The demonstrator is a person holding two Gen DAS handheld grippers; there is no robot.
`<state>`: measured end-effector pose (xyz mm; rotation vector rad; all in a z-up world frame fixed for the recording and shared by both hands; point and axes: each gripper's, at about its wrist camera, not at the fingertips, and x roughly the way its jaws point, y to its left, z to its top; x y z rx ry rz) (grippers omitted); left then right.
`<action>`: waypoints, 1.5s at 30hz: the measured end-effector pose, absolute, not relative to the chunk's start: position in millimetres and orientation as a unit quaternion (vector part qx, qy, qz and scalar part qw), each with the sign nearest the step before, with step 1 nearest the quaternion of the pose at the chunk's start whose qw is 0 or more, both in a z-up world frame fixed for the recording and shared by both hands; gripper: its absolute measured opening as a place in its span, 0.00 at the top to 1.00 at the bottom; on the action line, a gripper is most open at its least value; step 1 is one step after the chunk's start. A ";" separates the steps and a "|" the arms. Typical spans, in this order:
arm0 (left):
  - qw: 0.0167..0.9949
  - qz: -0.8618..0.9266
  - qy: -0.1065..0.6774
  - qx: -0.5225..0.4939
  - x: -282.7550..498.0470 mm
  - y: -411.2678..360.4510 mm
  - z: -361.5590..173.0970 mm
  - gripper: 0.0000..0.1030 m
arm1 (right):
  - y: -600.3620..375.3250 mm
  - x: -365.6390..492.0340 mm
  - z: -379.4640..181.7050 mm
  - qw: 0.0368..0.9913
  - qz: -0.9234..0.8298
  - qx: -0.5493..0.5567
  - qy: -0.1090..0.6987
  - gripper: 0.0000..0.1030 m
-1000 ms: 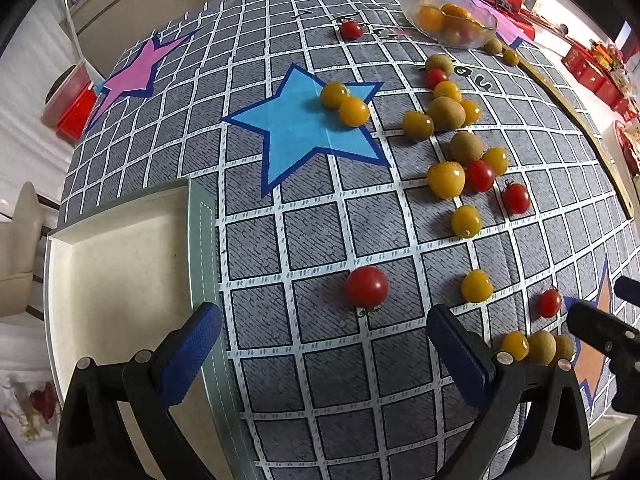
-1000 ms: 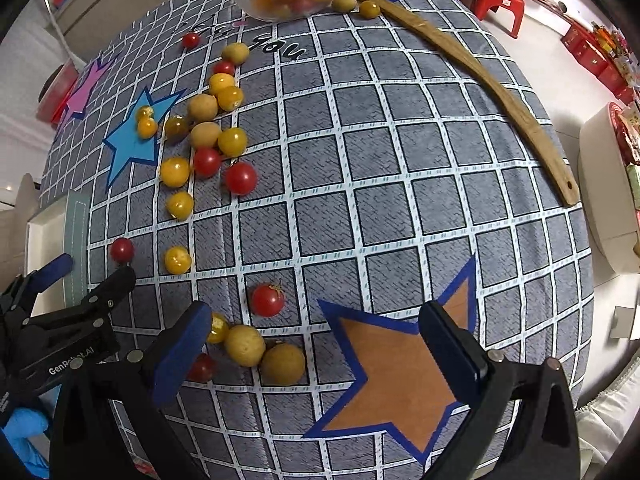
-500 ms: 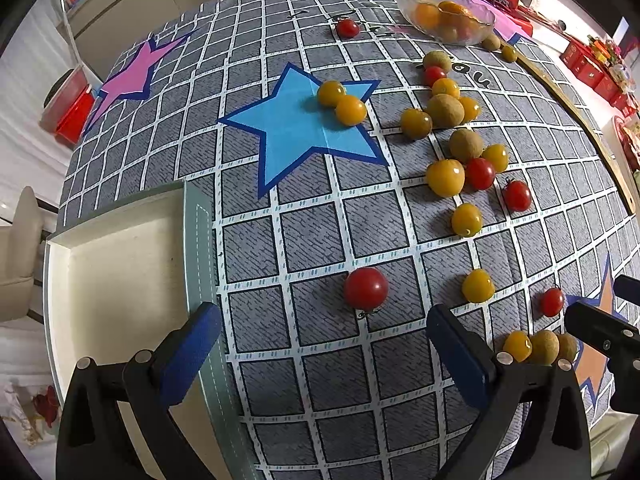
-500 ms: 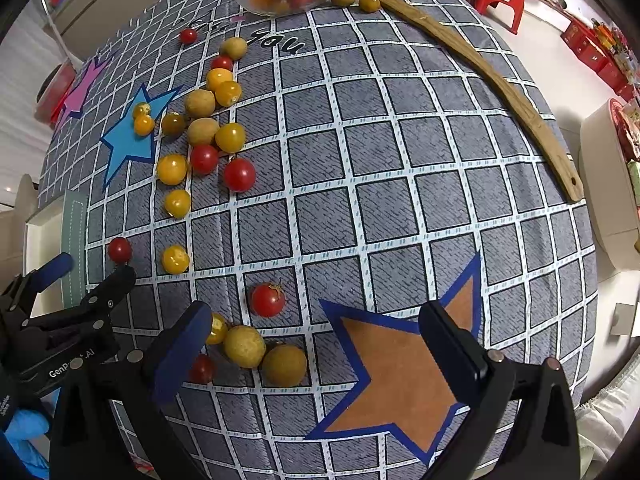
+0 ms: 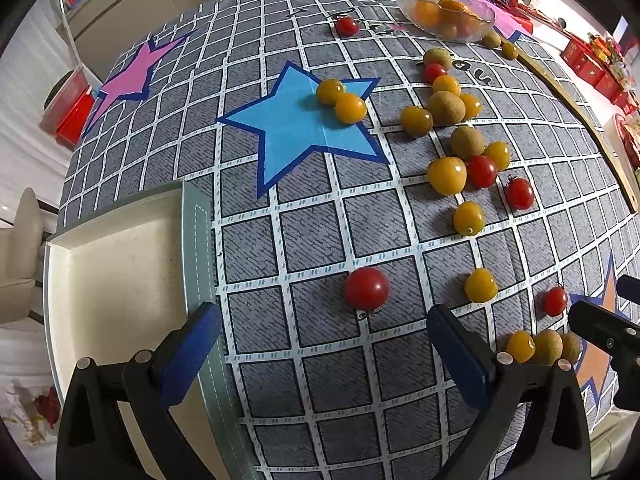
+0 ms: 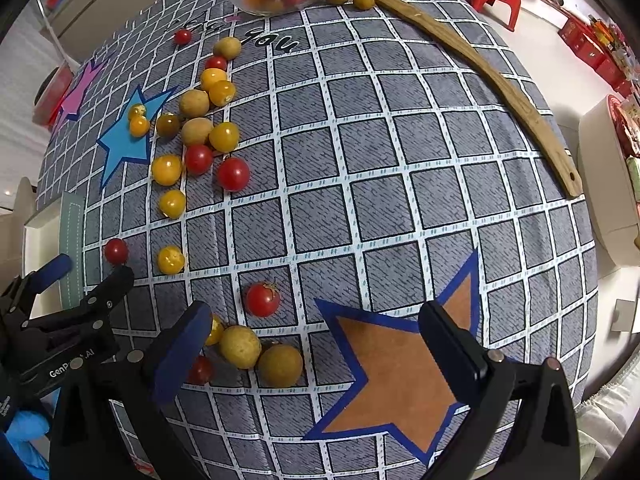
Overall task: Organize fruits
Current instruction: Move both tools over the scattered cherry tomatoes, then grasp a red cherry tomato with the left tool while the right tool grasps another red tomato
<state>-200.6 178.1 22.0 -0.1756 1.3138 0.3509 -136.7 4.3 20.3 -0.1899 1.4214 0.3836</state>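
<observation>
On a table draped in a grey checked cloth [image 5: 312, 240], the left gripper [image 5: 320, 344] hangs with its jaws spread wide and nothing between them, a lone red cherry tomato [image 5: 366, 289] lying straight ahead of the gap and a shade toward the right-hand finger, near but not touching either pad. Round as it is, the tomato offers no long axis to line up on, so the approach seems to turn only on a short forward reach. A cream tray [image 5: 120, 264] sits at the table's left edge, just beside the left finger, and looks the likely place for sorted fruit, though that is a judgement. The right gripper [image 6: 316, 344], likewise released and empty, hovers over the near edge by the orange star [image 6: 396, 364], with a red tomato [image 6: 262, 300] ahead of its left finger and two brown round fruits [image 6: 260, 354] touching each other just inside that finger, a small red one and a yellow one partly hidden behind it. The lone tomato lies far nearer the left gripper than the right. Yellow and red tomatoes and brown fruits trail up the cloth's middle toward a glass bowl [image 5: 444, 12] of fruit at the far edge; two yellow ones rest on the blue star [image 5: 296, 128].
</observation>
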 end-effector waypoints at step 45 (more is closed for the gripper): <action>0.784 0.123 0.606 -0.063 -188.5 163.9 14.0 0.24 | 52.9 -144.8 4.9 0.728 0.186 -0.113 0.650 0.42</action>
